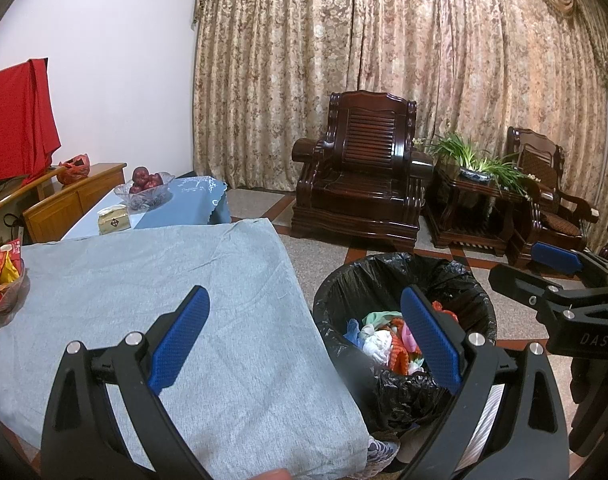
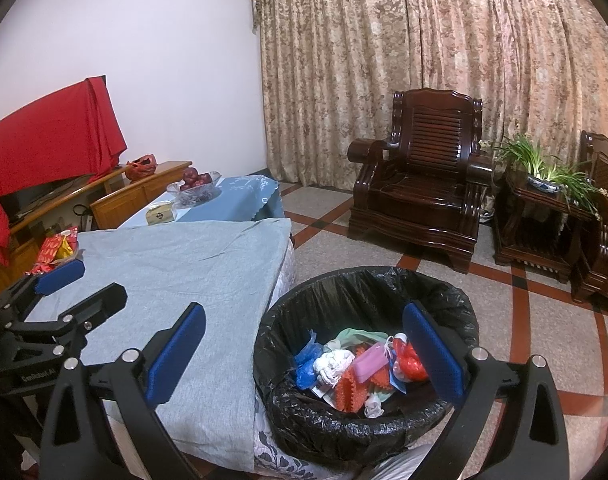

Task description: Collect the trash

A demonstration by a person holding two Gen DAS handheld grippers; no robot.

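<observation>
Both tools spread wide, nothing held: left tool (image 1: 304, 344) over surface edge and bin, right tool (image 2: 304, 360) above bin. Trash pile (image 2: 359, 364) already inside black-lined bin (image 2: 363, 284) on floor beside surface: wrappers, tissue, pink packet. Grey-covered surface (image 1: 164, 280) bare of litter in centre. Snack basket (image 1: 2, 280) at far left holds packets, probably not trash. Collection looks nearly or fully done.
</observation>
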